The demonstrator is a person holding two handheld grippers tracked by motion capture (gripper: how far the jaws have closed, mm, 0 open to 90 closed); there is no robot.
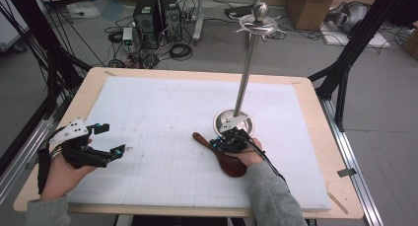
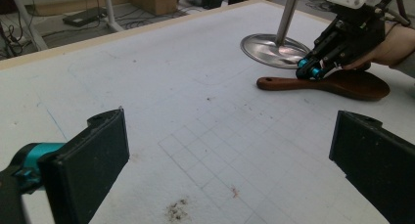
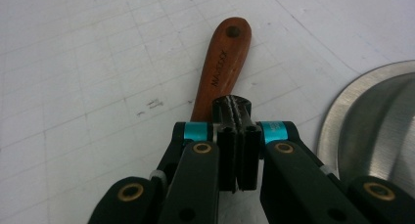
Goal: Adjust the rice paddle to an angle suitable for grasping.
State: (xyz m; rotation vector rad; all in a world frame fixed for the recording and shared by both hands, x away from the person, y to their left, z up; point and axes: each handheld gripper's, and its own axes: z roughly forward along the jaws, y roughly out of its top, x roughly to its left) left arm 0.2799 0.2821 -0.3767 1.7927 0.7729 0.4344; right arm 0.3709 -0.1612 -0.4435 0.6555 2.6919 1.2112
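My left gripper [image 1: 106, 139] rests idle near the table's left edge, its jaws spread wide with nothing between them. Across the white mat [image 1: 162, 112], my right gripper [image 1: 231, 139] is down over the wooden spoon [image 1: 224, 157], jaws pressed fully together above the handle; in the right gripper view [image 3: 237, 109] the pads meet face to face and I cannot tell whether any wood is pinched under them. The spoon lies flat on the mat, bowl toward me, handle [image 3: 222, 62] pointing away and left, just beside the round steel base [image 1: 234, 121] of the hanging stand [image 1: 249, 63].

I judge the job barely begun: the spoon is not yet lifted, and the hooks [image 1: 259, 24] atop the pole carry nothing. Hanging it by the handle's hole [image 3: 233, 32] seems to be what remains.

Count: one spoon, one stand, two grippers.
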